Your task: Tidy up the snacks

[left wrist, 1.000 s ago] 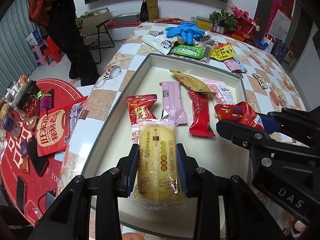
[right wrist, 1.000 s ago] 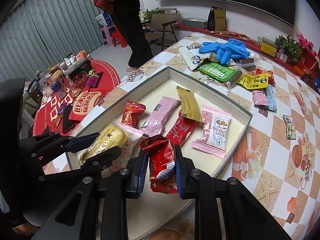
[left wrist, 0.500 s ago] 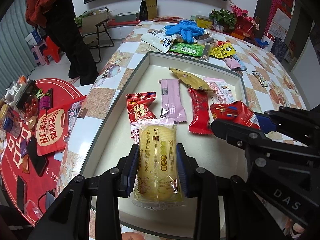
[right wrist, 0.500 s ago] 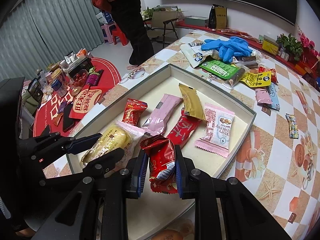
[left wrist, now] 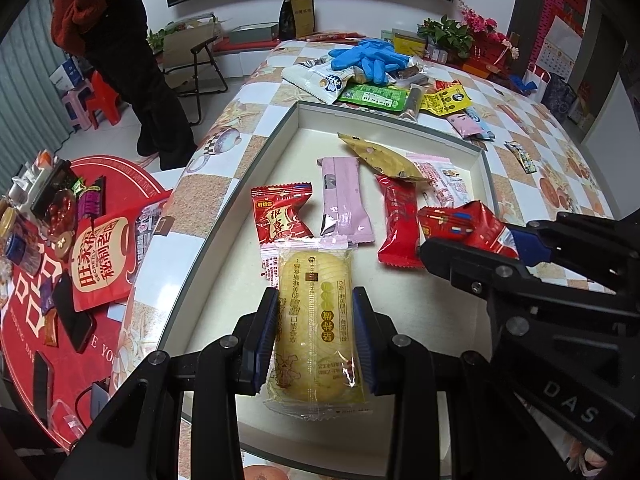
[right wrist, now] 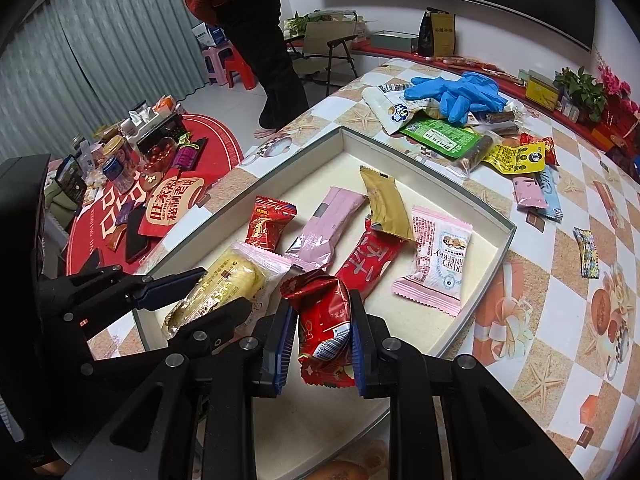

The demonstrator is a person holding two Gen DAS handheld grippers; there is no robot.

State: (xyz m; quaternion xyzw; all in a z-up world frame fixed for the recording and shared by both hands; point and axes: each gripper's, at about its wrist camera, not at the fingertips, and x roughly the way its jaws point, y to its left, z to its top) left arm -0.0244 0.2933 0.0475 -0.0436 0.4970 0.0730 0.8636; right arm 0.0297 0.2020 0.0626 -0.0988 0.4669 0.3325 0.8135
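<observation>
My left gripper [left wrist: 315,312] is shut on a yellow cake packet [left wrist: 316,320] and holds it over the near end of a shallow white tray [left wrist: 280,132]. My right gripper [right wrist: 320,320] is shut on a red snack packet [right wrist: 326,320] beside it, also above the tray's [right wrist: 492,216] near end. In the tray lie a small red candy pack [left wrist: 280,216], a pink bar [left wrist: 344,200], a gold packet [left wrist: 380,156], a long red bar [left wrist: 396,224] and a pink-white cranberry packet [right wrist: 438,256]. The right gripper [left wrist: 480,248] shows in the left wrist view, the left gripper [right wrist: 192,292] in the right.
More snacks and blue gloves [right wrist: 460,92] lie on the checkered table [right wrist: 560,320] beyond the tray. A low red round table [left wrist: 48,280] with packets and phones stands left. A person [right wrist: 248,20] stands by a folding chair [right wrist: 328,44].
Both grippers have drawn back slightly toward the tray's near end with their packets still held. Nothing in the tray has moved.
</observation>
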